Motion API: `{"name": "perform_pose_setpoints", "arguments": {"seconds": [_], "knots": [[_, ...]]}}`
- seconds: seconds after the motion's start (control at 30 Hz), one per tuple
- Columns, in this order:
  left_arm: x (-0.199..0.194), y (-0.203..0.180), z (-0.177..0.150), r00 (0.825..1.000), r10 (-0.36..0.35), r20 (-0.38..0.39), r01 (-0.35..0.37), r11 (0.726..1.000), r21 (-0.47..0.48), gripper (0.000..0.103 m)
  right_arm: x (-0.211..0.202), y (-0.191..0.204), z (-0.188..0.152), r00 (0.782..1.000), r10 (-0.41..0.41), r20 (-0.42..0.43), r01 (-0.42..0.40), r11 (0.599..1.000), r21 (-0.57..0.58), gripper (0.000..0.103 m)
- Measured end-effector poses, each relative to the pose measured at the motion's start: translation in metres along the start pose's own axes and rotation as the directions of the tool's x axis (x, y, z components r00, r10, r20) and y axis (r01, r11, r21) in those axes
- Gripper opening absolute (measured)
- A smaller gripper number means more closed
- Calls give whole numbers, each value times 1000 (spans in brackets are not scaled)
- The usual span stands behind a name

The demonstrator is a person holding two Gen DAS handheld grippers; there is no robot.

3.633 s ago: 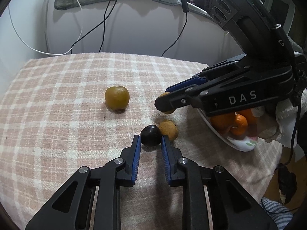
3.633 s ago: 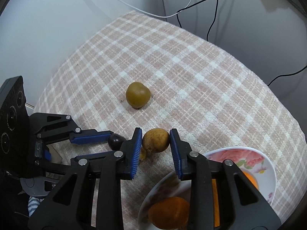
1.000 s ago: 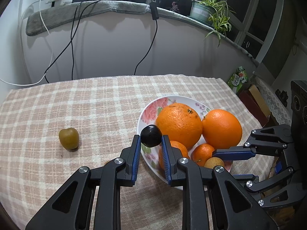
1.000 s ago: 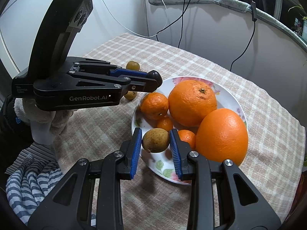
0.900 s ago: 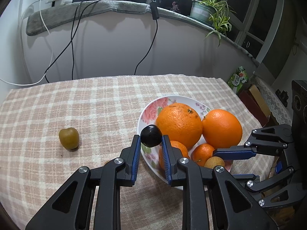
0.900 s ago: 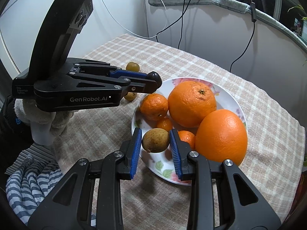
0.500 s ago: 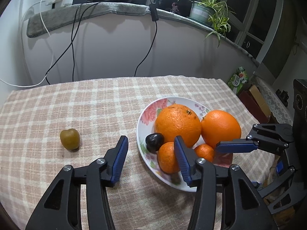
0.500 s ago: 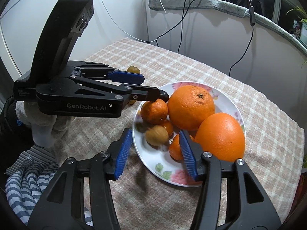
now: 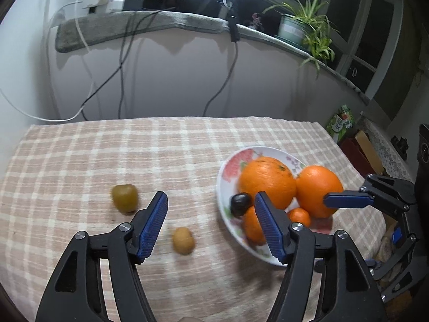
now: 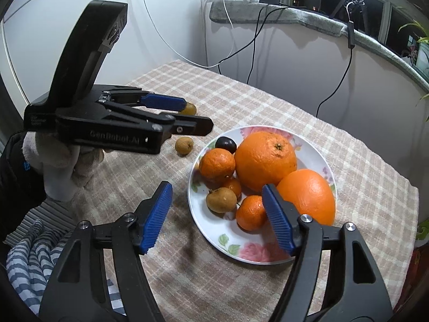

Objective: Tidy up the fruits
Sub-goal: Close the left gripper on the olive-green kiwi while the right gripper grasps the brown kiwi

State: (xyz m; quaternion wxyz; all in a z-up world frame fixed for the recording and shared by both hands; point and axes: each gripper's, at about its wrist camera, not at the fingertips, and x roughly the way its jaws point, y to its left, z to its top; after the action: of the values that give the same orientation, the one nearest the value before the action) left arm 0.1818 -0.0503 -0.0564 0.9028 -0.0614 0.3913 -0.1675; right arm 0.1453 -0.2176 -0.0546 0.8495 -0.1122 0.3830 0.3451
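Observation:
A flowered plate (image 9: 224, 173) (image 10: 214, 232) on the checked cloth holds two big oranges (image 10: 265, 161), several small ones, a dark plum (image 9: 240, 204) (image 10: 225, 145) and a brown fruit (image 10: 221, 200). My left gripper (image 9: 210, 206) (image 10: 198, 116) hangs over the plate's left rim, its jaws opening with nothing pressed between them. The plum lies free beside the right finger. My right gripper (image 10: 217, 201) (image 9: 346, 202) hovers above the plate's near side, jaws opening too, the brown fruit lying loose below. A small brown fruit (image 9: 183, 240) (image 10: 184, 145) and a green-brown fruit (image 9: 124, 198) (image 10: 189, 109) rest on the cloth.
Cables (image 9: 120, 61) hang down the white wall behind the table. A potted plant (image 9: 303, 26) stands on the ledge. A gloved hand (image 10: 61, 161) holds the left gripper, and striped fabric (image 10: 29, 255) shows below the table edge.
Both grippers went from shut on fruit to open. The dark plum dropped from the left one and the brown fruit from the right one, both onto the plate. The jaws kept widening.

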Motion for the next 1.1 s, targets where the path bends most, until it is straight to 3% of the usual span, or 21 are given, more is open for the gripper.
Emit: {"name": "perform_pose_setpoints", "arguments": {"seconds": [0.47, 0.73, 0.93, 1.03, 1.1], "knots": [[-6, 60, -3, 996, 89, 10, -89, 996, -22, 67, 15, 24, 23, 998, 32, 58, -28, 997, -74, 72], [7, 73, -4, 997, 74, -12, -75, 997, -31, 50, 43, 44, 40, 998, 67, -17, -69, 982, -177, 72], [16, 80, -3, 997, 67, -24, -68, 997, -39, 45, 70, 53, 48, 994, 74, -84, -91, 971, -222, 72], [21, 83, -4, 997, 64, -32, -65, 997, -40, 42, 82, 56, 53, 989, 76, -124, -104, 964, -243, 61], [23, 85, -4, 997, 60, -38, -62, 997, -44, 41, 92, 58, 55, 986, 68, -152, -106, 960, -260, 59]]}}
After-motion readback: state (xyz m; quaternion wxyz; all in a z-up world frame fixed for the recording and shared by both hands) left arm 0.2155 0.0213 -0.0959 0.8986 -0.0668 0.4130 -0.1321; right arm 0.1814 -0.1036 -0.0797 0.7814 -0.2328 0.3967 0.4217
